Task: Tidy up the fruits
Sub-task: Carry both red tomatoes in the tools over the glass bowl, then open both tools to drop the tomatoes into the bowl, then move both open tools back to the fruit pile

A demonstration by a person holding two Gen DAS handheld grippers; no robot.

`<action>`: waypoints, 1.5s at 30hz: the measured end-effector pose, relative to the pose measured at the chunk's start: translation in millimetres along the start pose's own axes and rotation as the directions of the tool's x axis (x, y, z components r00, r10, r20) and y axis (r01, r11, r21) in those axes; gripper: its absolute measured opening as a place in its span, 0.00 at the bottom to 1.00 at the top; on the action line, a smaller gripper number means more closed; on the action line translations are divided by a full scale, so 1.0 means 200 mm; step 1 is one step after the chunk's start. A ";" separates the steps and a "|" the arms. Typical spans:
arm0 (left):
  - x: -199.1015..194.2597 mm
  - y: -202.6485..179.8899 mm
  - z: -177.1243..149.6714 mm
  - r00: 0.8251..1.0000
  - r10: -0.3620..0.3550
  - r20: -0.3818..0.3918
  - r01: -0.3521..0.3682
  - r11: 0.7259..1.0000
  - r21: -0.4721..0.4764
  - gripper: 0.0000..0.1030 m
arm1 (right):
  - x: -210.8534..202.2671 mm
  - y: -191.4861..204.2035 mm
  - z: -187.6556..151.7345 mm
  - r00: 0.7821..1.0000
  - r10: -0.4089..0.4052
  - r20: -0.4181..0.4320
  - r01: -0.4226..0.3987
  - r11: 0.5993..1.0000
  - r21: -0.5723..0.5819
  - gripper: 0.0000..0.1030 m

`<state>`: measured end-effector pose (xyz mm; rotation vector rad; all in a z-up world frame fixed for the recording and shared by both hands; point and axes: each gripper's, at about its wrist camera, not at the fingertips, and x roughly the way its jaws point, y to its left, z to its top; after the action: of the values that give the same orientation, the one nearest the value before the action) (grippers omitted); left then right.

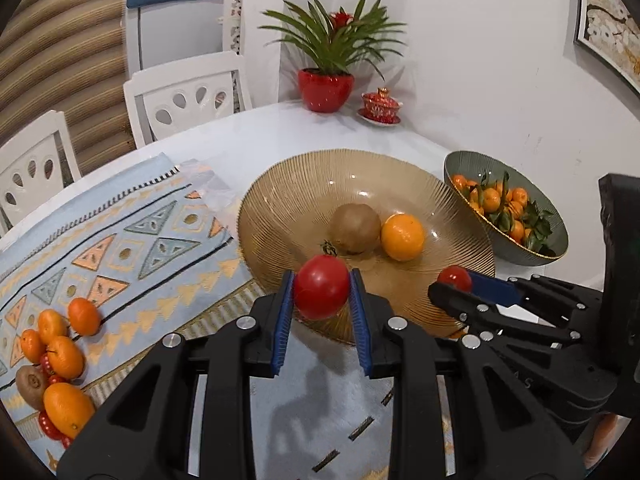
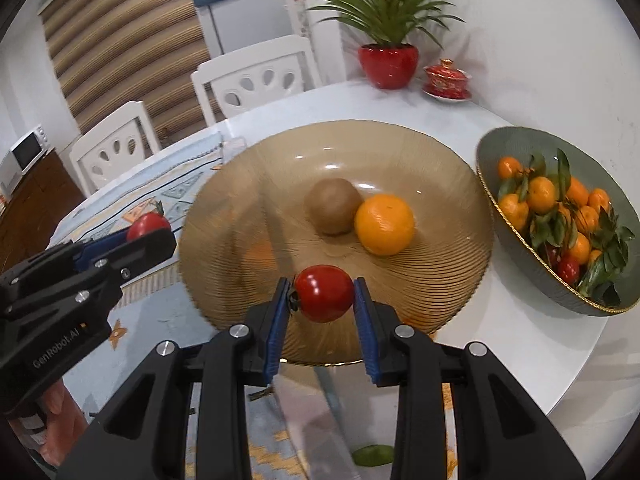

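- Over the amber bowl point(image 1: 280, 208): left gripper point(image 1: 322, 296) pinching a tomato point(image 1: 321, 292) above the near rim.
- Right gripper point(image 2: 323, 294) pinching a second tomato point(image 2: 325, 293), also above the near rim.
- In the bowl: kiwi point(image 2: 333, 206) touching an orange point(image 2: 384, 224).
- On the mat point(image 1: 132, 240), left: loose fruit pile point(image 1: 56, 360), oranges, a kiwi, small red ones.
- Green bowl point(image 2: 500, 152) of mandarins sits right of the amber one.

Small red fruits point(image 1: 50, 426): mostly hidden beneath mandarins point(image 1: 64, 354). Wall picture point(image 1: 608, 28): cut by frame edge. Amber bowl point(image 2: 240, 248), left side: motion-blurred. Green object point(image 2: 373, 455): unidentifiable.
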<state>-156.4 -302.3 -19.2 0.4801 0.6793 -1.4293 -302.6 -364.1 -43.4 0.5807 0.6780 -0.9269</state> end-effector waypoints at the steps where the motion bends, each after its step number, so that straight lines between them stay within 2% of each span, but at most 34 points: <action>1: 0.02 -0.01 0.00 1.000 -0.004 -0.004 0.004 1.000 0.002 0.25 | 0.01 0.00 0.00 1.000 -0.003 -0.004 0.003 1.000 0.004 0.31; 9: 0.11 -0.04 0.01 1.000 -0.022 -0.022 0.022 1.000 0.004 0.27 | 0.06 -0.02 0.00 0.999 -0.038 -0.029 0.038 0.999 0.014 0.33; 10: 0.11 -0.04 0.01 1.000 -0.021 -0.021 0.022 1.000 0.004 0.34 | 0.06 -0.02 0.00 0.998 -0.048 -0.027 0.048 0.999 0.012 0.33; 11: 0.11 -0.03 0.01 1.000 -0.019 -0.020 0.019 1.000 0.002 0.49 | 0.06 -0.02 0.01 0.998 -0.053 -0.027 0.053 0.999 0.012 0.33; 13: 0.10 -0.02 0.00 1.000 -0.011 -0.007 0.011 1.000 -0.008 0.55 | 0.07 -0.02 0.01 0.998 -0.056 -0.029 0.057 0.998 0.013 0.34; 20: 0.02 0.06 -0.04 1.000 0.000 0.000 0.000 0.999 -0.032 0.56 | 0.06 0.01 -0.01 0.999 -0.037 -0.040 0.038 0.999 0.016 0.34; 27: -0.15 0.18 -0.12 0.999 0.029 0.028 -0.027 0.998 -0.064 0.59 | 0.00 0.18 -0.02 0.999 -0.017 -0.027 0.015 0.999 -0.049 0.34; 32: -0.33 0.34 -0.21 0.997 0.046 0.054 -0.040 0.993 -0.114 0.69 | -0.04 0.37 -0.03 0.999 0.031 -0.020 -0.033 0.993 -0.110 0.34; 36: -0.53 0.54 -0.28 0.988 0.120 0.096 -0.101 0.978 -0.183 0.71 | -0.05 0.53 -0.02 0.996 0.081 -0.021 -0.084 0.985 -0.151 0.34; 40: -0.74 0.79 -0.34 0.970 0.213 0.119 -0.175 0.947 -0.269 0.76 | -0.06 0.75 -0.02 0.990 0.138 -0.023 -0.139 0.968 -0.210 0.36; 42: -0.81 0.91 -0.39 0.957 0.264 0.118 -0.219 0.928 -0.302 0.76 | -0.05 0.87 -0.05 0.984 0.174 -0.033 -0.177 0.955 -0.239 0.51; 44: -0.87 1.03 -0.45 0.944 0.312 0.103 -0.262 0.904 -0.338 0.76 | -0.02 0.98 -0.07 0.978 0.204 -0.048 -0.209 0.940 -0.268 0.52; 45: -0.88 1.09 -0.48 0.943 0.318 0.095 -0.266 0.896 -0.355 0.76 | 0.00 1.03 -0.09 0.975 0.216 -0.057 -0.223 0.934 -0.280 0.52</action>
<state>44.6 -86.6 10.2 0.1897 0.6810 -1.0249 -130.3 -253.0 -21.2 0.4013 0.7381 -0.5999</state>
